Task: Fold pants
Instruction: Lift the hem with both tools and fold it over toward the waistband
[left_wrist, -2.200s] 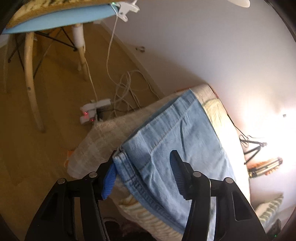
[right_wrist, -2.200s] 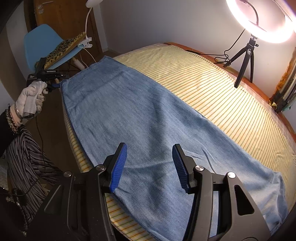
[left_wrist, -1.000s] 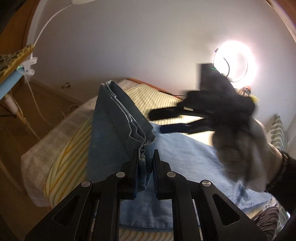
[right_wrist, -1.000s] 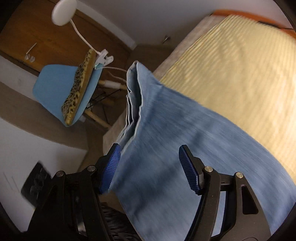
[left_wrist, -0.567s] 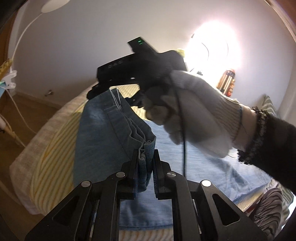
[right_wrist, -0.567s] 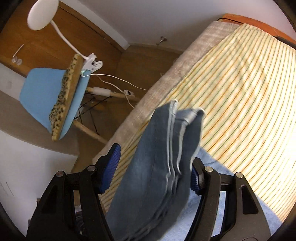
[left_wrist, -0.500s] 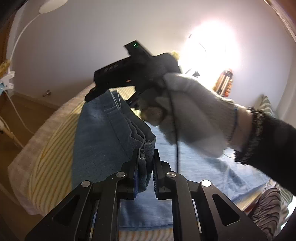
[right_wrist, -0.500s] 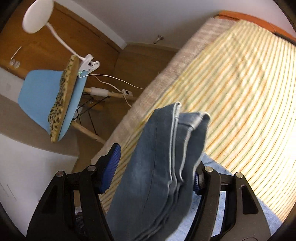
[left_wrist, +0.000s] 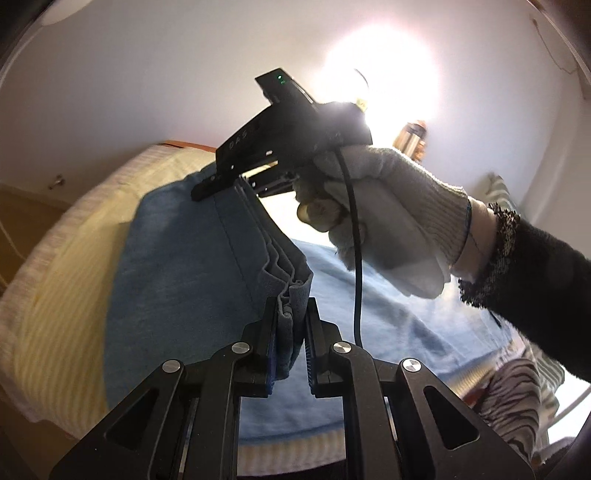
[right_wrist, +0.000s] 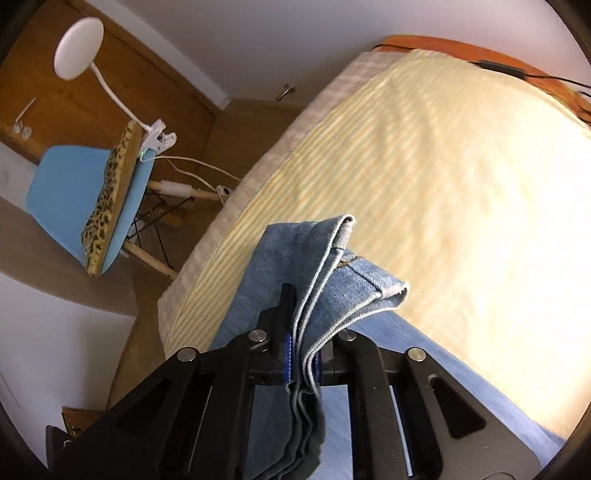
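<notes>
Left wrist view: pants (left_wrist: 177, 280) bunched, blue denim.

Quantities in view: one pair of jeans (left_wrist: 192, 280); two grippers, left gripper (left_wrist: 290, 334) and right gripper (right_wrist: 303, 354); one gloved hand (left_wrist: 384, 221); one bed (right_wrist: 443, 166); one blue chair (right_wrist: 70, 195); one leopard-print cushion (right_wrist: 110, 195); one white clip lamp (right_wrist: 79, 42); one ring light (left_wrist: 384, 70).
</notes>
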